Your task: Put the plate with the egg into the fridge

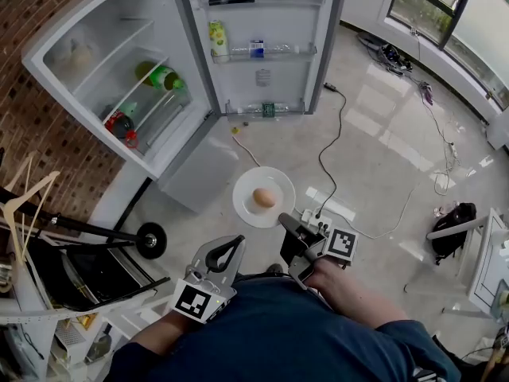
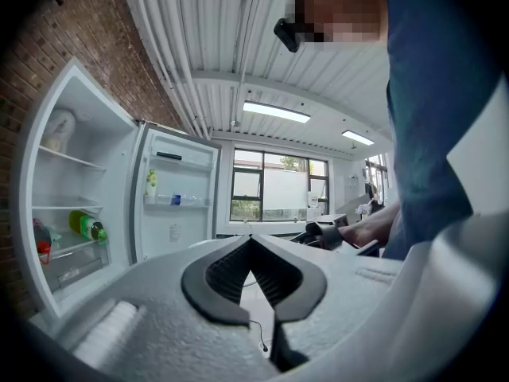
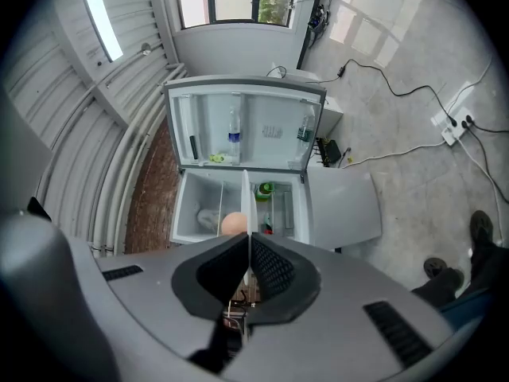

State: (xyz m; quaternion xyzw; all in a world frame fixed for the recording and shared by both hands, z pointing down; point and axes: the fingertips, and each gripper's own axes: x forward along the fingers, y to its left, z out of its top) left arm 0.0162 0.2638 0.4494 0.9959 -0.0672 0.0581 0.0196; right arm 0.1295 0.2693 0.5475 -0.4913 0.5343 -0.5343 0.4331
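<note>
Closest in the head view is the person [image 1: 278, 333], whose dark blue top fills the bottom edge, with both forearms reaching forward. The right gripper [image 1: 284, 223] points level toward the fridge [image 1: 111, 10]. Its fingers are clamped on the near rim of the white plate [image 1: 246, 188]. In the right gripper view the plate runs edge-on between the two dark pads. An egg [image 1: 264, 198] sits at the plate's middle. Plate and egg hang in the air above the pale floor [image 1: 374, 150], in front of the open fridge and outside it. The left gripper [image 1: 232, 245] is just left of the right one and lower in the head view. Its fingers are pressed together at the tips with nothing between them.

The fridge door [image 1: 262, 22] stands wide open. Its racks carry a yellow-green bottle [image 1: 218, 38] and a small blue carton [image 1: 256, 48]. Inside, a green bottle [image 1: 163, 76] lies on a shelf and a red-capped bottle [image 1: 121, 124] lies lower down. A black cable [image 1: 340, 134] snakes across the floor toward a white power strip [image 1: 318, 217] beside the right gripper. A brick wall [image 1: 32, 142] stands behind the fridge.
</note>
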